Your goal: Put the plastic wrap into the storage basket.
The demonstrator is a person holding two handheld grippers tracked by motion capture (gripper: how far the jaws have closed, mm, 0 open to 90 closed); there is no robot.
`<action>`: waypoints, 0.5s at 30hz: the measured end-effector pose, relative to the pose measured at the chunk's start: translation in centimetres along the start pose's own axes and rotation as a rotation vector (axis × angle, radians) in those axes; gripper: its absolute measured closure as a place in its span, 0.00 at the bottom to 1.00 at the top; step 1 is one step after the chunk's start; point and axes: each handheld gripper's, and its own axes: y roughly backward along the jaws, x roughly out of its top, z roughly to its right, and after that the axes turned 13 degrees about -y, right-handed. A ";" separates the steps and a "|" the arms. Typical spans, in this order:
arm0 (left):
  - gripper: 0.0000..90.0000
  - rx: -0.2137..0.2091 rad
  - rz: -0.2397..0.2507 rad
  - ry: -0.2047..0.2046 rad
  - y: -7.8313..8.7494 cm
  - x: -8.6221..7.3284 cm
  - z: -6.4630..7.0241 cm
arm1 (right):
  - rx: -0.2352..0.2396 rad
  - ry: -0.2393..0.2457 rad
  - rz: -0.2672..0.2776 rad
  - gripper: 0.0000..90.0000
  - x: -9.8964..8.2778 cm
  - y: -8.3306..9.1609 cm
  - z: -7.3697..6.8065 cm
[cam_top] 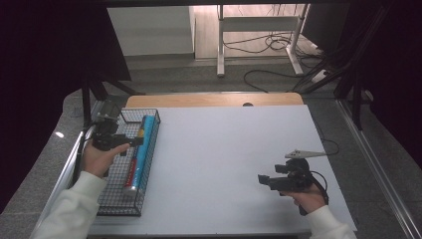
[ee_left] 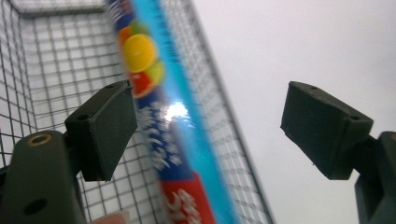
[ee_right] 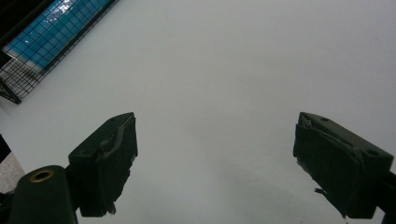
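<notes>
Wire mesh makes up the black basket (cam_top: 115,201) at the left edge of the high view, standing on the white table (cam_top: 224,164). Inside it, along its right wall, lies a long blue tube (cam_top: 141,149) printed with citrus fruit and red lettering, probably a candy or tablet pack, though blur keeps the words unreadable. The tube runs from the upper part of the basket down towards its lower right, with a silvery end cap nearest the person.

Over the upper part of the basket hangs the left gripper (cam_top: 130,142), jaws pointing right across the tube. In the left gripper view its jaws stand parted, with the tube (ee_left: 163,140) passing between them and touching neither pad; the right-hand pad hangs beyond the basket wall (ee_left: 219,116), over bare table. So the tube rests in the basket, released, not held.

To finish this step well, the left hand should lift straight clear before swinging away, so neither pad catches the mesh rim or drags the tube out of line.

Lower right in the high view, the right gripper (cam_top: 262,179) rests just above the table, pointing left, well apart from the basket. The right gripper view shows its jaws spread wide with nothing between them, the basket (ee_right: 28,70) at upper left.
</notes>
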 end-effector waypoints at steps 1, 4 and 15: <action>0.21 -0.012 0.018 -0.028 0.8 -0.2 0.7 | 0.000 0.003 0.001 0.16 0.0 0.0 0.0; 0.20 -0.058 0.049 -0.095 2.6 -1.0 2.8 | 0.003 0.010 0.001 0.16 0.0 0.0 -0.1; 0.21 -0.177 0.029 -0.286 2.8 -4.6 9.9 | 0.006 0.070 0.108 0.15 -0.3 1.2 -0.3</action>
